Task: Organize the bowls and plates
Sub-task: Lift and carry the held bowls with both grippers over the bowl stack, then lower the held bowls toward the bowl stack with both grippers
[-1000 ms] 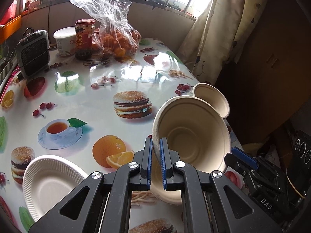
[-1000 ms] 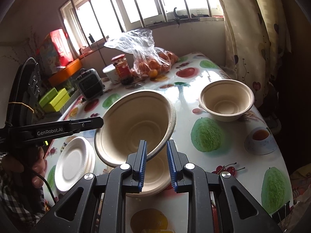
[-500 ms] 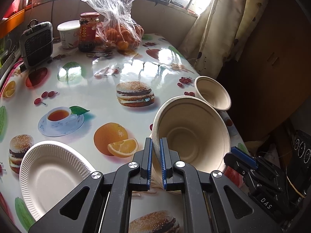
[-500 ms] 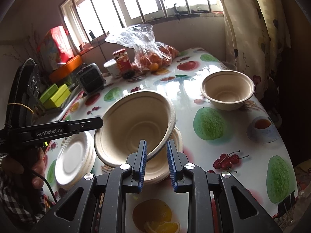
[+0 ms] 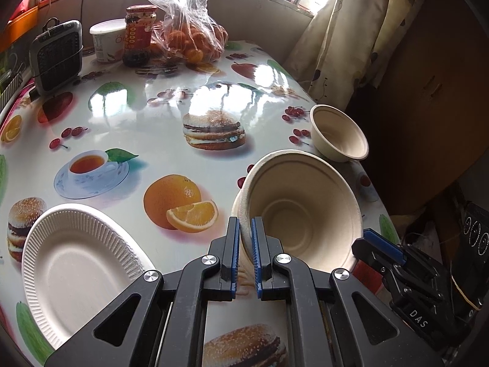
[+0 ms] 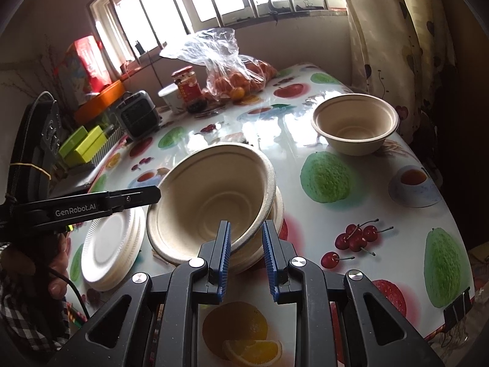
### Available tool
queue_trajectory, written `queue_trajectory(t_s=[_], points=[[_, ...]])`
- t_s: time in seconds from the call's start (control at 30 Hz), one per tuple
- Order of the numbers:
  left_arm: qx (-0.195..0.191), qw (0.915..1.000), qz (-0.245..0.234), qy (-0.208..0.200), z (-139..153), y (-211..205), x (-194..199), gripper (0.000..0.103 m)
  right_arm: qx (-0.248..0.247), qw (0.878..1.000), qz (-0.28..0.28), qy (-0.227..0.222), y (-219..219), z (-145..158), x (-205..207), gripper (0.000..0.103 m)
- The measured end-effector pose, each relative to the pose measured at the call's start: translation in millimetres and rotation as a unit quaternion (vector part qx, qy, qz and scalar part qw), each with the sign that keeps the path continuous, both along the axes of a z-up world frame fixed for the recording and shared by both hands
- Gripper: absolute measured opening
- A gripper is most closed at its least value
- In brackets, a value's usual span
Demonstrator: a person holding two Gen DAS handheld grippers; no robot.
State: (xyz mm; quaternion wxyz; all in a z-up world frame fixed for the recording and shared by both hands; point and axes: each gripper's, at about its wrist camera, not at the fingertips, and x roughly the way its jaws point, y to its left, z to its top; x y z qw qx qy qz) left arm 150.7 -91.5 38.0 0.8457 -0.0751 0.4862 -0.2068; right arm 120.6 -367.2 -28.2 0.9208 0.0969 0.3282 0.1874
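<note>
A large beige paper bowl point(image 5: 302, 211) is tilted on top of another bowl point(image 6: 276, 211) on the fruit-print table point(image 5: 152, 116). My left gripper point(image 5: 244, 223) is shut on the tilted bowl's left rim. My right gripper point(image 6: 246, 226) is closed around the near rims of the bowl point(image 6: 211, 192) and the one beneath it. One of the right gripper's fingers point(image 5: 379, 246) shows at the bowl's right edge in the left wrist view. A smaller beige bowl point(image 6: 354, 125) stands alone near the far right edge. White paper plates point(image 6: 110, 244) are stacked to the left.
At the back stand a bag of oranges point(image 5: 189, 39), a red-lidded jar point(image 5: 139, 33), a white tub point(image 5: 107, 39) and a small grey heater point(image 5: 56, 58). The table edge drops off at the right, by a curtain point(image 5: 342, 39). A person's hand point(image 6: 52, 263) holds the left gripper.
Both grippers keep their hold on the bowls and have hardly moved. The upper bowl stays tilted, sitting slightly lower on the one beneath.
</note>
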Motion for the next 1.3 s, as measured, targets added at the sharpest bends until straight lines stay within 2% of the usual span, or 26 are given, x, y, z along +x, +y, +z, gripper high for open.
queue_trajectory(t_s=[1.3], points=[[0.006,0.9997,-0.001,0.024,-19,-5,3,0.008,-0.002,1.000,-0.003,0.018,1,-15,6,0.021]])
